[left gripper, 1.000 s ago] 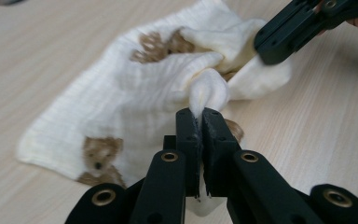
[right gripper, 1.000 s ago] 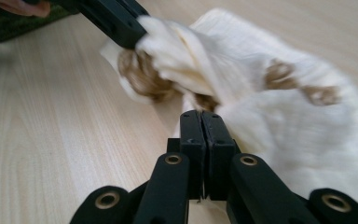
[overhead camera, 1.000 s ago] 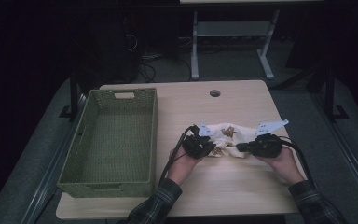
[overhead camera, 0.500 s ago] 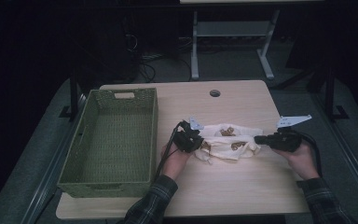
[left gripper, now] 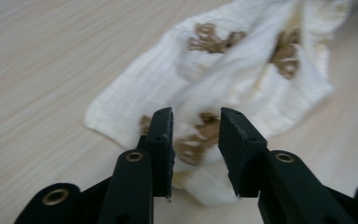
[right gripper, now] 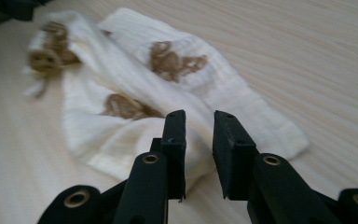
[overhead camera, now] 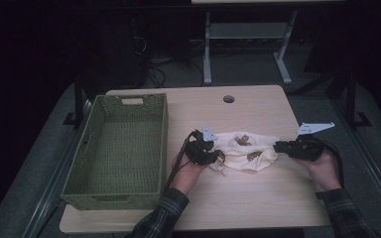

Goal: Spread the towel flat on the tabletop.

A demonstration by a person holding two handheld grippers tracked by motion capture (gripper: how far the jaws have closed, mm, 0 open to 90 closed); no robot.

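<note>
We count one cream cloth with brown printed figures, one green woven basket, and two grippers on the wooden tabletop. The cloth lies crumpled on the tabletop between the two grippers, well to the right of the basket. At least three brown figures show on it in the right gripper view, though folds cover parts of them, so the full count is hard to give.

The left gripper sits at the cloth's left end. In the left gripper view its jaws stand apart with a fold of cloth lying between them; the pads do not seem to press on it, so we read it as released. The right gripper is at the cloth's right end, and in the right gripper view its jaws also stand apart over the cloth's edge, not clamped.

The person's forearms are cut off at the bottom of the high view, and the room behind the tabletop is too dark to make out.

Against the earlier frames, both grippers' jaws have just been opening; a second ago the hands were closer together and the cloth was more bunched, now it is drawn out wider.
</note>
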